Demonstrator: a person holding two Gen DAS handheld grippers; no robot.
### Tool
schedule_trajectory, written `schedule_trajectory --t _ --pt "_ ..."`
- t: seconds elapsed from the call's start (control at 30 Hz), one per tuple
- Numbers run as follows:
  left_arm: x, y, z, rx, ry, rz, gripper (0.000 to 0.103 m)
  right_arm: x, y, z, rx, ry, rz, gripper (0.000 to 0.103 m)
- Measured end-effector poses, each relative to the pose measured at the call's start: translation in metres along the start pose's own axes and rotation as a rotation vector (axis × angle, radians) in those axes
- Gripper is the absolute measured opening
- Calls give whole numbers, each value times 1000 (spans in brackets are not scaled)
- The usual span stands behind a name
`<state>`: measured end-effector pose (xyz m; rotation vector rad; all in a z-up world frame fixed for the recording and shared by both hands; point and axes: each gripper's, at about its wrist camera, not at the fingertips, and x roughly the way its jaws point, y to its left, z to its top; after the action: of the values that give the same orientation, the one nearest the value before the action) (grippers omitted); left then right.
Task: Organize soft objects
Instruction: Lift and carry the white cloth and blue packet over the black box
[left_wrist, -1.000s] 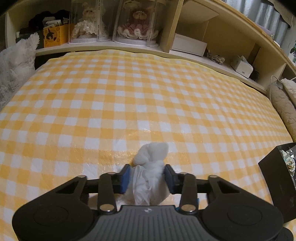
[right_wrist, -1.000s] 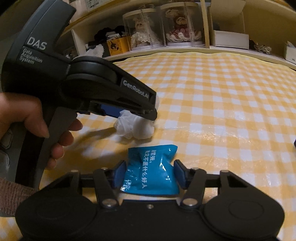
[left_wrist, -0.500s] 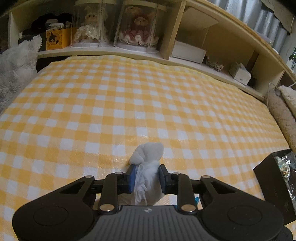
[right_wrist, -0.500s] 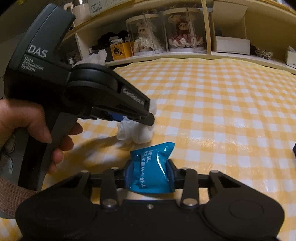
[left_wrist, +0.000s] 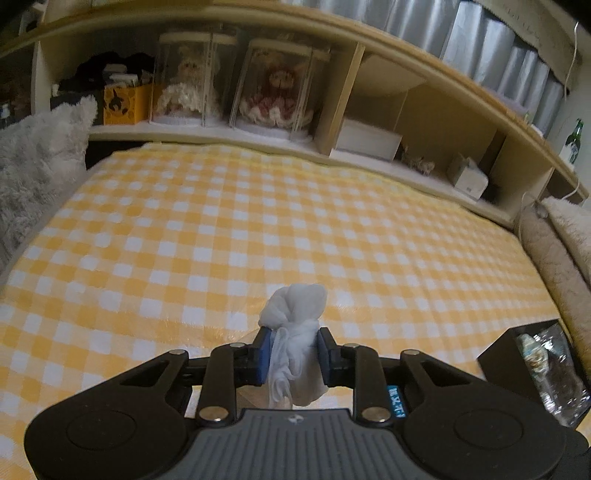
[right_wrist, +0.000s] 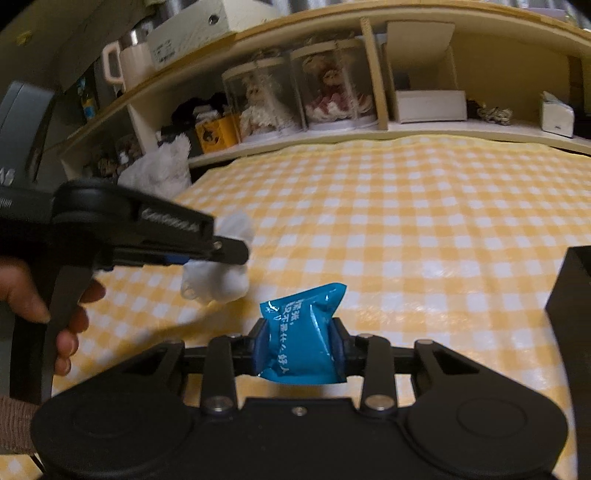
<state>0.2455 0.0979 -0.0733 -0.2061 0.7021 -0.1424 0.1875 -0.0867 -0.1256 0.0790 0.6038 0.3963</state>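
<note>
My left gripper (left_wrist: 291, 345) is shut on a crumpled white cloth bundle (left_wrist: 297, 302), held just above the yellow checked bedspread (left_wrist: 258, 221). The right wrist view shows that left gripper (right_wrist: 231, 251) from the side, with the white cloth (right_wrist: 218, 282) hanging below its fingers. My right gripper (right_wrist: 301, 343) is shut on a soft blue packet (right_wrist: 304, 321) with white print, its pads pressing in the packet's sides. The packet is off the bedspread (right_wrist: 406, 221).
A black box (left_wrist: 517, 356) with clear wrappers inside stands at the right; its wall (right_wrist: 572, 295) also shows. Behind the bed, a shelf (left_wrist: 221, 133) holds doll cases and boxes. A fluffy white cushion (left_wrist: 37, 166) lies left. A person's hand (right_wrist: 33, 295) holds the left gripper.
Both grippers closed on their objects and rose: the left lifted the white cloth, the right lifted the blue packet off the bedspread.
</note>
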Motion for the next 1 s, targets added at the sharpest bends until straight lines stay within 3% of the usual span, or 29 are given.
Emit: schedule_trajectory --t 0.17,0.57,1.0 --pt "-18 -8 1 -20 -9 -21 28 -26 -6 10 6 -20 -6 36" --pt "-62 -51 -6 54 -41 -122 28 -99 -23 40 -32 -55 -14 36" --pt "-83 -118 -24 161 -51 -253 28 -181 -93 42 -25 -93 -110 36"
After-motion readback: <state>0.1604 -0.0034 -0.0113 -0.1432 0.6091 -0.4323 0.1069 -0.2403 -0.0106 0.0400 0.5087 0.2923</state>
